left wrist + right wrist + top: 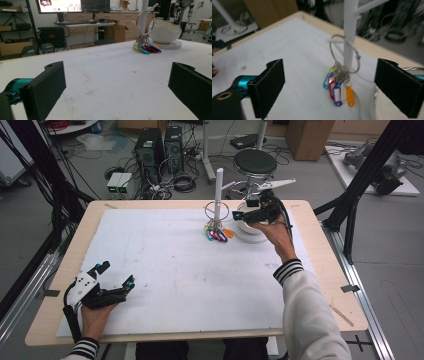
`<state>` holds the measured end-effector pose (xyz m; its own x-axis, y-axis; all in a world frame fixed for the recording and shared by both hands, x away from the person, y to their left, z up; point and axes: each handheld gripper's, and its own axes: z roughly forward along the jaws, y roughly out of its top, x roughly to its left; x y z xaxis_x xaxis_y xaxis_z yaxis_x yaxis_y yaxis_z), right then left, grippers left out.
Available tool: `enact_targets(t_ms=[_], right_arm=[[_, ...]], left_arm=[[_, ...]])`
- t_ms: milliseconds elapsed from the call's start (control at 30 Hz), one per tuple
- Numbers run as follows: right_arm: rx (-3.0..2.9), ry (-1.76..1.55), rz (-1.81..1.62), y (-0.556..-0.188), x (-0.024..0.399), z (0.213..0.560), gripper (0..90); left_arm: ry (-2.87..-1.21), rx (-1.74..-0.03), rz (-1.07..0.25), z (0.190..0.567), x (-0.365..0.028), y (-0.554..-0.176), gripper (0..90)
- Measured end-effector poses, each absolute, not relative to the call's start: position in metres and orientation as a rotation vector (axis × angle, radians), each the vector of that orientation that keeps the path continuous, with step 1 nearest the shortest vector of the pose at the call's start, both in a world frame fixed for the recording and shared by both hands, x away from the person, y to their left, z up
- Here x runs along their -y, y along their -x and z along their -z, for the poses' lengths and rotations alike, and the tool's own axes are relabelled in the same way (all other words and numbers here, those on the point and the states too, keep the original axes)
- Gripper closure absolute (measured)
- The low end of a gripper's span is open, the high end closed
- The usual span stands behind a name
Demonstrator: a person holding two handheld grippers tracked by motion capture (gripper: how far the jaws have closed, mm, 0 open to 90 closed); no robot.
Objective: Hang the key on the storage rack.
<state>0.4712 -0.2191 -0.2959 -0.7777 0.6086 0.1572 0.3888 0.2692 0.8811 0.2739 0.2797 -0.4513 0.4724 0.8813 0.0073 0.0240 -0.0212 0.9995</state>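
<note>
Right gripper [243, 209]: held above the far edge of the counter [65, 285], right of centre, over the white bowl [250, 226]. Its jaws are spread wide and released, with nothing clamped between the pads. In the right gripper view the gripper [329, 87] looks at the key ring [344, 53] from close by; the ring lies in the open gap ahead of the jaws, apart from both pads.

Key ring: a large metal loop encircling the upright post of the white stand [218, 195]. It sits tilted on the post, resting against a short side peg. A bunch of coloured tags [338, 90] hangs from its lower part, in blue, purple, red, white and orange. In the high view the tags [217, 235] reach the white mat [165, 265] at the foot of the stand, just left of the bowl.

Left gripper [116, 275]: at the near left corner of the counter, low over the mat, jaws fully released and empty. In its own view the gripper [116, 85] faces the stand and bowl across bare mat, well apart from them.
</note>
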Motion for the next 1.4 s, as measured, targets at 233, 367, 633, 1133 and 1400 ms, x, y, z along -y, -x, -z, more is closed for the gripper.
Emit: enact_targets(t_ms=[233,367,633,1133,1400], right_arm=[[-2.305,-0.895,-1.548,-0.443,0.254,0.315,0.9],[-2.254,-0.866,-1.594,-0.418,0.278,0.329,0.9],[-2.184,-0.817,-1.587,-0.381,0.307,0.348,0.9],[-1.970,-0.764,-1.667,-0.326,0.343,0.410,0.9],[-1.945,-0.790,-1.723,-0.324,0.342,0.430,0.9]], left_arm=[[-1.432,-0.857,-0.835,0.451,-0.279,-0.274,1.7],[-1.437,-0.871,-0.828,0.451,-0.280,-0.275,1.7],[-1.442,-0.858,-0.839,0.451,-0.279,-0.275,1.7],[-1.443,-0.850,-0.844,0.451,-0.279,-0.274,1.7],[-1.442,-0.848,-0.845,0.451,-0.279,-0.274,1.7]])
